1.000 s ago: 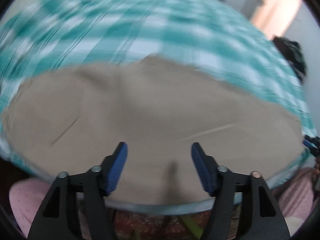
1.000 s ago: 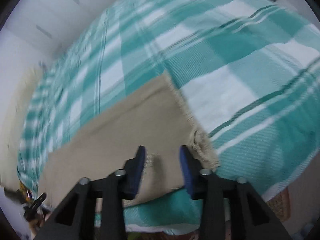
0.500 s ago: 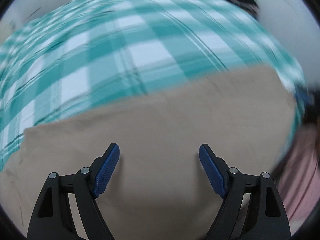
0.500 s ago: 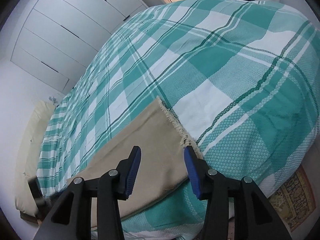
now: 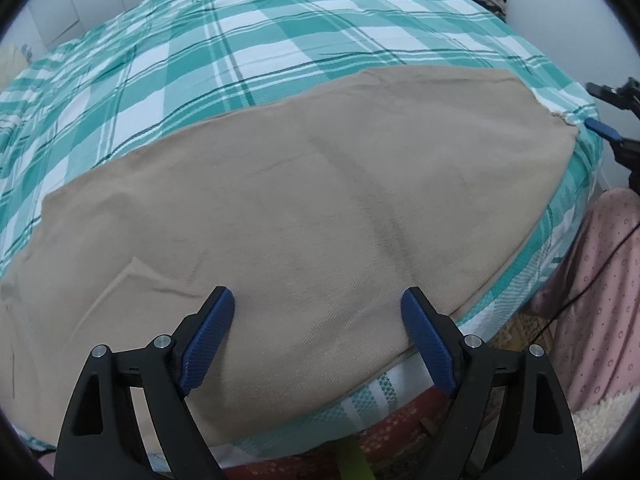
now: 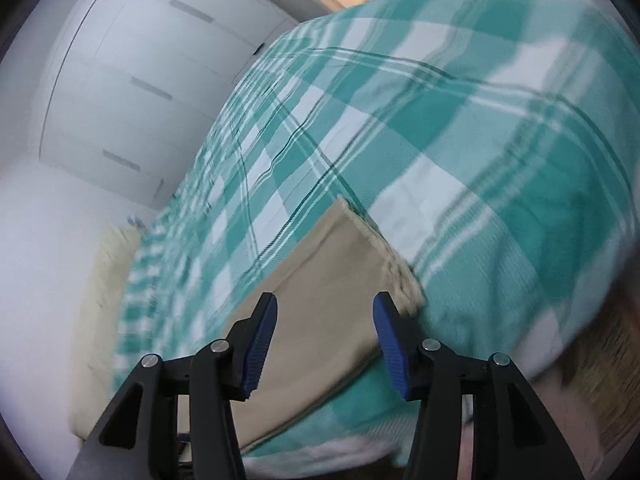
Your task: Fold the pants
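Tan pants (image 5: 312, 200) lie flat along the near edge of a bed with a teal and white checked cover (image 5: 240, 40). My left gripper (image 5: 318, 320) hovers over the pants near the bed's edge, its jaws opening wide with nothing pinched between the blue pads. The right wrist view shows the frayed hem end of the pants (image 6: 328, 280), and my right gripper (image 6: 326, 328) hangs just above it, jaws opening and not pressing on the cloth. At the far right of the left wrist view, the right gripper's blue fingertip (image 5: 602, 128) shows beside the hem.
A person's pink dotted trouser leg (image 5: 600, 280) stands right of the bed. A patterned rug (image 5: 400, 432) lies below the bed's edge. White wardrobe doors (image 6: 140, 92) and a cream pillow (image 6: 100, 300) sit beyond the bed.
The left gripper swept sideways along the pants and rolled, with its jaws spreading wider. The right gripper drifted a little and rolled, its jaws widening over the hem.
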`<state>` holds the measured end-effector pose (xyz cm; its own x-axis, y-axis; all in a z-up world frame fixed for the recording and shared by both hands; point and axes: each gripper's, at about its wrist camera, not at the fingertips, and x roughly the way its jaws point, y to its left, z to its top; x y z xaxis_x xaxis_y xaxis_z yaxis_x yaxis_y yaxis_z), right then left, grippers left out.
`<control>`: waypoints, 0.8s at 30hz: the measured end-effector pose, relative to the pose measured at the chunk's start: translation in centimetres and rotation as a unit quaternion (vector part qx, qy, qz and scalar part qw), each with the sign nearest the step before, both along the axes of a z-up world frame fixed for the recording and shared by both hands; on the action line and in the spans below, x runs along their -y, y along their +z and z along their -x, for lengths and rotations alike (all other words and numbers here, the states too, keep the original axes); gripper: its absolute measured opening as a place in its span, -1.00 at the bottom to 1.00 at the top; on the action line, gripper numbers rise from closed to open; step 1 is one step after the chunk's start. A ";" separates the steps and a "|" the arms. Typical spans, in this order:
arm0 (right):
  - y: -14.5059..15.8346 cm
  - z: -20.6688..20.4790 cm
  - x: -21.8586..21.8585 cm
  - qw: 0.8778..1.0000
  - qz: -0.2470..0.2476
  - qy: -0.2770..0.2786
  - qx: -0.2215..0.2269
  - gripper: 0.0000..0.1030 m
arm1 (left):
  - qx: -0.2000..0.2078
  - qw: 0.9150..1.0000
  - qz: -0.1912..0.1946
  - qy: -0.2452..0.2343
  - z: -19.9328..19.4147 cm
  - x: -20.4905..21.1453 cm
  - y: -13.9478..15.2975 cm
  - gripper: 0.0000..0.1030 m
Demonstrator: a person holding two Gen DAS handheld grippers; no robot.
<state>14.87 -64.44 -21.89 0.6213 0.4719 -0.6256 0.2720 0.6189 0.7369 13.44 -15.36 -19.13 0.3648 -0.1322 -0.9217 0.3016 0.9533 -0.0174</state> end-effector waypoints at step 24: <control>1.4 -2.7 -6.0 0.992 0.109 0.067 0.014 -0.85 | 0.002 0.999 0.025 0.024 0.1 -2.6 1.8 0.74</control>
